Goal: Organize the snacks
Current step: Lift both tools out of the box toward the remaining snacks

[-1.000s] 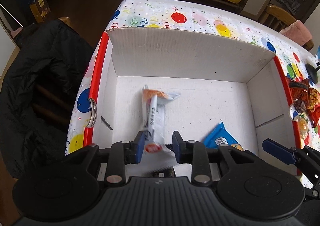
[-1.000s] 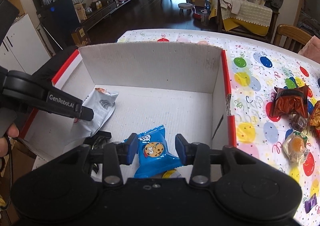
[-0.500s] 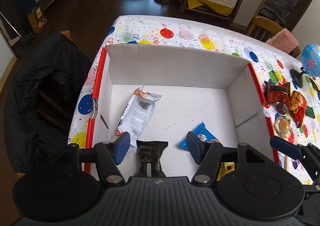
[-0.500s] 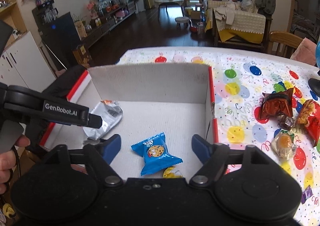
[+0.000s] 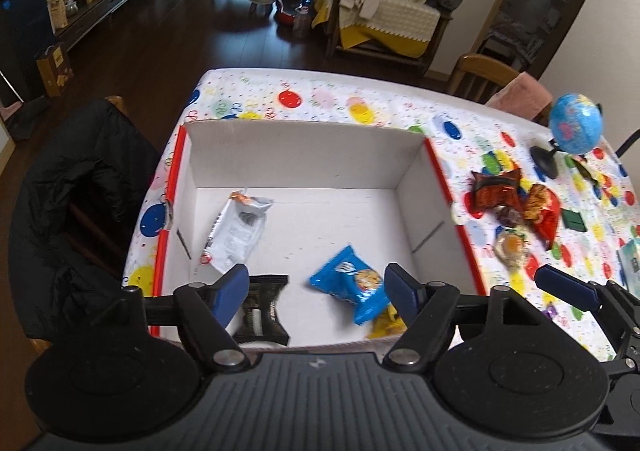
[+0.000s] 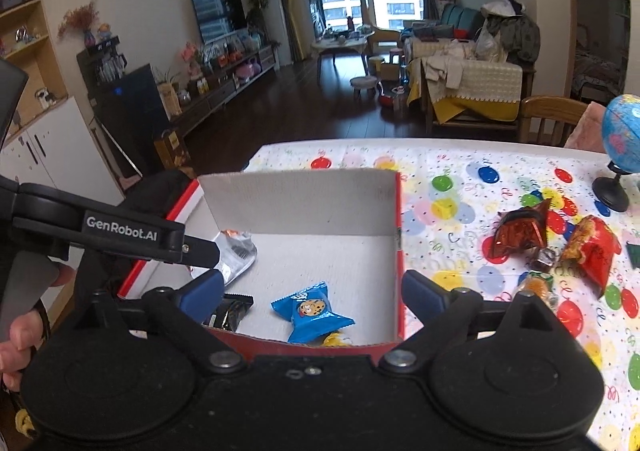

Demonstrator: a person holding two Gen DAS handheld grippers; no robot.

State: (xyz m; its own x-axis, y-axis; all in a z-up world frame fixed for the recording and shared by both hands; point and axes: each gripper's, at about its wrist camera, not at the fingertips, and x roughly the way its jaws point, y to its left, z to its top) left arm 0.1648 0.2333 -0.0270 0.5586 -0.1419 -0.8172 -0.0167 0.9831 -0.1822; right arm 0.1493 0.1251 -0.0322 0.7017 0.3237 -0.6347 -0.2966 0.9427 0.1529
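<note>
A white cardboard box [image 5: 308,155] [image 6: 300,203] with red edges stands on the table. Lying on its floor are a silver packet [image 5: 236,231] [image 6: 236,255], a black packet [image 5: 262,311] [image 6: 232,311], a blue cookie packet [image 5: 352,283] [image 6: 310,311] and a yellow packet [image 5: 386,325]. My left gripper [image 5: 316,289] hovers above the box's near side, jaws opening, nothing between them. My right gripper [image 6: 312,295] hangs over the near edge, jaws also opening and empty. More snacks [image 5: 512,203] [image 6: 560,243] lie on the table to the right of the box.
A small globe [image 5: 574,123] [image 6: 622,139] stands on the balloon-print tablecloth [image 5: 320,99] at the far right. A chair with a black jacket [image 5: 72,187] is at the table's left side. A person's hand [image 6: 16,335] shows at the left edge of the right wrist view.
Both grippers let go of their packets, the left the silver one, the right the blue one, and opened wide. Both have risen and drawn back from the box, so more of the room shows.
</note>
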